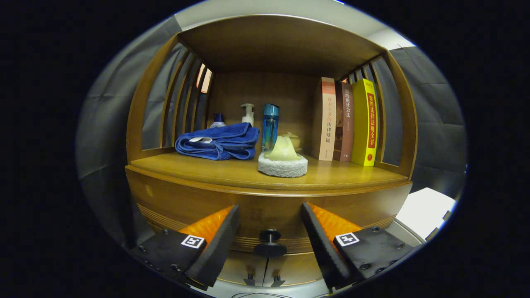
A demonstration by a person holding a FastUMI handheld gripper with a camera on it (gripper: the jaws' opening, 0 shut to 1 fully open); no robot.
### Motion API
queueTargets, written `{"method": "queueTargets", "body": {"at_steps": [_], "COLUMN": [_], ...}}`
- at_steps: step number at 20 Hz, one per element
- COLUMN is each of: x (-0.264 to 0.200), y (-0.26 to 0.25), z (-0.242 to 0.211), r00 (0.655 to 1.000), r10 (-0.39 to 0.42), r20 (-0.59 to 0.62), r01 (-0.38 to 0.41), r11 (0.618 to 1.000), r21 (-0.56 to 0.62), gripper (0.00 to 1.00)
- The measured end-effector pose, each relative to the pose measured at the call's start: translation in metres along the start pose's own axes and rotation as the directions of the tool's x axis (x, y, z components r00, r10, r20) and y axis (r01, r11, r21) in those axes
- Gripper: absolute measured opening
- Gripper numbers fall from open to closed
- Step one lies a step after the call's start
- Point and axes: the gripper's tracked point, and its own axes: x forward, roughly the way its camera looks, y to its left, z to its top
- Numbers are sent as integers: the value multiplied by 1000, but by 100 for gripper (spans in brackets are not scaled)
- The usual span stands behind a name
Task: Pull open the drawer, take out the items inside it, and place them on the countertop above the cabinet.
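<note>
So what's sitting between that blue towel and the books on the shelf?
In the gripper view, a round white sponge with a pale yellow piece on top lies between the towel and the books, with a blue bottle just behind it.

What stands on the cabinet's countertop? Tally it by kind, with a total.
Books: 3, upright beside each other
Bottles: 3
Folded blue towel: 1
Round scrub pad: 1
Small lidded jar: 1
Total: 9
The claw is open, straddling the drawer knob.
</note>
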Motion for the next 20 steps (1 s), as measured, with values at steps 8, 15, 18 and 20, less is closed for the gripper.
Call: {"method": "queueTargets", "body": {"at_steps": [8,15,18,20], "x": [-15,-75,-102,-121], "y": [4,-3,-6,-8], "z": [25,73,97,112], "r00": [999,996,993,991], "r10": [17,25,28,31], "r20": [35,90,118,134], "r01": [-17,-28,-31,-34], "r11": [1000,999,999,999], "r21": [11,29,25,23], "gripper": [98,98,98,98]}}
